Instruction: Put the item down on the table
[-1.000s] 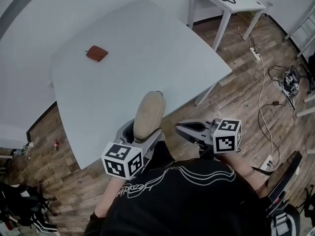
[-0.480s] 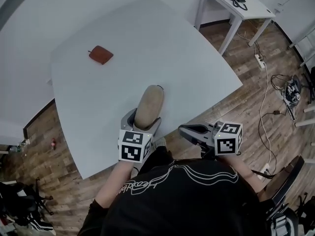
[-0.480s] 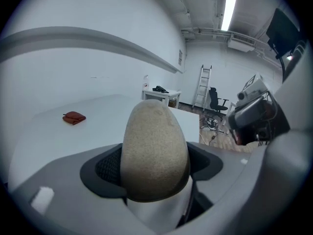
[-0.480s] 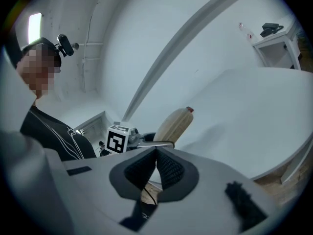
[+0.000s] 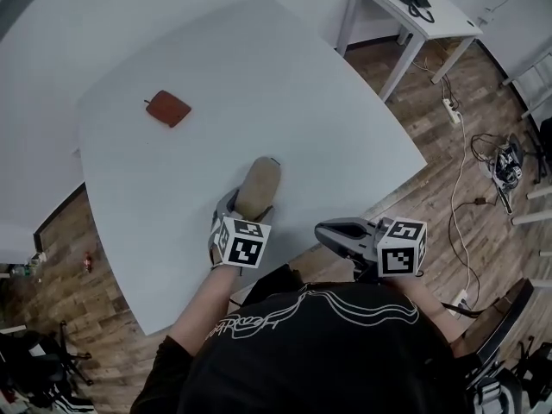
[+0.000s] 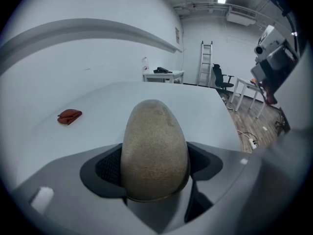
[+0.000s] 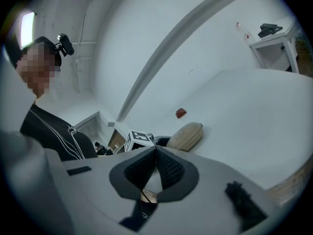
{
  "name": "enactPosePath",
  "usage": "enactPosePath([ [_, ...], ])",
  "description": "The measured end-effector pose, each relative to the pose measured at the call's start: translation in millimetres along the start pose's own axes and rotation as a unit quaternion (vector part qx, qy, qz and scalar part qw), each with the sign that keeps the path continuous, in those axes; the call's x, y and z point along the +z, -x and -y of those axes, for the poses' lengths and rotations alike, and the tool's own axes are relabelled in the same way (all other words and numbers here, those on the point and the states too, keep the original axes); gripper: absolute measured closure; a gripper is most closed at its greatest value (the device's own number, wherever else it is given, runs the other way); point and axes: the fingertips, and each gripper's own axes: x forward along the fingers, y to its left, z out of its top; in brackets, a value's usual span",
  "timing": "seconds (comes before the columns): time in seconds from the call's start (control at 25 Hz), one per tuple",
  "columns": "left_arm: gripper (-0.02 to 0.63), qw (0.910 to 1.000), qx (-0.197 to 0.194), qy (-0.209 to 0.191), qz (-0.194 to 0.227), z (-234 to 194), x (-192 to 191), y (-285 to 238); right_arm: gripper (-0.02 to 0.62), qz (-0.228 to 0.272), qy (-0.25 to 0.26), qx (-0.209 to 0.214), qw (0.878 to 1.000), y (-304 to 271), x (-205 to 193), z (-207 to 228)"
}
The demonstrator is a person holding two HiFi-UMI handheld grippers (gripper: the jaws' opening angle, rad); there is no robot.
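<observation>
Clamping a beige oval item (image 6: 155, 148), the left gripper (image 5: 247, 210) has jaws wide; the right gripper (image 5: 323, 228) has jaws closed, empty.

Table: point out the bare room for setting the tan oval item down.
The table is almost all bare: the wide stretch from the red pouch to the right edge, and the middle just beyond the tan oval item. Only the pouch's far-left corner is taken.

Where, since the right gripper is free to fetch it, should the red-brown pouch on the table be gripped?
Probably from straight above, jaws across the shorter span of the red-brown pouch. It lies flat on the table, so a side approach would find little edge to catch.
</observation>
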Motion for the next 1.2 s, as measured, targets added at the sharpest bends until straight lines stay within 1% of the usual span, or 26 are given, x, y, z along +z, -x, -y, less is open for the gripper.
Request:
enactPosePath([
  [0.08, 0.227, 0.9999, -0.001, -0.009, -0.015, -1.5, -4.7, -6.5, 0.586, 0.005, 0.0, -0.001, 1.0, -0.2, 7.2, 2.8],
  [0.16, 0.227, 0.9997, -0.001, -0.013, -0.019, -1.6, -6.2, -10.0, 0.586, 0.011, -0.001, -0.004, 1.0, 0.5, 10.4, 6.1],
  [0.36, 0.222, 0.9996, -0.002, -0.024, -0.017, -1.2, -9.1, -13.6, 0.586, 0.014, -0.005, -0.006, 1.0, 2.3, 7.3, 7.1],
  [0.52, 0.222, 0.9994, -0.004, -0.033, -0.009, -1.3, -8.1, -14.4, 0.586, 0.018, -0.007, -0.007, 1.0, 4.9, 6.0, 3.7],
  [0.64, 0.176, 0.9991, -0.004, -0.042, 0.001, -0.5, -6.5, -12.2, 0.586, 0.022, -0.005, -0.012, 1.0, 9.8, 4.3, 1.4],
  [0.68, 0.172, 0.9991, -0.005, -0.041, 0.005, 0.3, -5.4, -10.0, 0.586, 0.023, -0.002, -0.013, 1.0, 11.7, 4.9, -1.0],
  [0.8, 0.162, 0.9994, -0.009, -0.029, 0.019, 4.3, -2.4, 3.9, 0.586, 0.027, 0.008, -0.014, 0.999, 18.4, 6.3, -12.0],
  [0.88, 0.163, 0.9994, -0.012, -0.012, 0.029, 9.0, -0.9, 20.9, 0.586, 0.029, 0.018, -0.013, 0.999, 24.7, 3.1, -21.4],
  [1.04, 0.163, 0.9967, -0.014, 0.034, 0.073, 22.9, 11.8, 72.3, 0.586, 0.029, 0.043, -0.004, 0.999, 37.6, -5.3, -45.3],
  [1.12, 0.167, 0.9943, -0.026, 0.049, 0.091, 37.4, 17.6, 102.4, 0.586, 0.034, 0.057, 0.005, 0.998, 42.7, -8.0, -60.5],
  [1.16, 0.178, 0.9929, -0.037, 0.056, 0.097, 46.6, 19.6, 118.1, 0.586, 0.038, 0.064, 0.011, 0.997, 44.7, -8.6, -69.0],
  [1.2, 0.22, 0.9911, -0.049, 0.065, 0.105, 55.7, 21.7, 134.3, 0.586, 0.042, 0.072, 0.018, 0.996, 46.6, -8.8, -78.3],
])
